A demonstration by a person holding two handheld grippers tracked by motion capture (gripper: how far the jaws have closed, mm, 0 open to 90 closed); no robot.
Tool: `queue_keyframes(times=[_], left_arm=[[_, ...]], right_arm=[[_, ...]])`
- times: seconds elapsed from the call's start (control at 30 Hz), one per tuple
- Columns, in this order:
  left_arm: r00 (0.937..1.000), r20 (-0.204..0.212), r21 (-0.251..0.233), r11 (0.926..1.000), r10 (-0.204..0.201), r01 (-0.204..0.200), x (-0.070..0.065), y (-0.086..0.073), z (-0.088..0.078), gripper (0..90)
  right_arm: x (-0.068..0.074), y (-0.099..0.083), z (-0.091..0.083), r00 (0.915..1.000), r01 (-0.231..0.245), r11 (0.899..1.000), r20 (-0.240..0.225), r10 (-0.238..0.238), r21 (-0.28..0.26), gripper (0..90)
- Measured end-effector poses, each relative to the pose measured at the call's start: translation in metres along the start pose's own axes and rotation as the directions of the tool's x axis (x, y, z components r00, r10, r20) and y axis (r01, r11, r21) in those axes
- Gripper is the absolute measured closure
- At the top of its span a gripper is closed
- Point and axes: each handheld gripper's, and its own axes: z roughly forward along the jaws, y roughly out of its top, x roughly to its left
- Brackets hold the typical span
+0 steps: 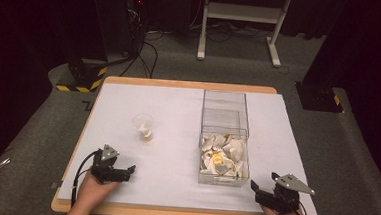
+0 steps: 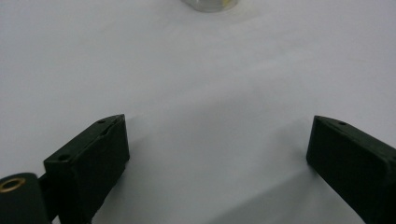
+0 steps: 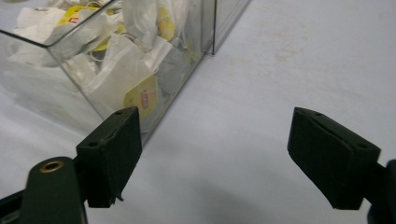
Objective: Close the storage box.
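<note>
On the near left of the table (image 1: 129, 91), the left gripper (image 1: 130, 170) is resting with jaws wide and empty, the cup (image 1: 144, 126) well ahead. The right gripper (image 1: 254, 185) is sitting open and empty just beside the box (image 1: 225, 139). Its own view is showing yellow tags on the tea bags (image 3: 135, 70) through the wall. Bare table is lying between both grippers.
</note>
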Motion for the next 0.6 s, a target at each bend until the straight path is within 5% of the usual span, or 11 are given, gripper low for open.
queue_keyframes(times=[0.6], left_arm=[[1.0000,-0.001,0.007,1.0000,-0.003,0.003,0.000,0.001,0.001,4.1]], right_arm=[[0.022,0.002,0.005,0.9957,0.046,0.999,-0.081,-0.046,0.004,11.9]])
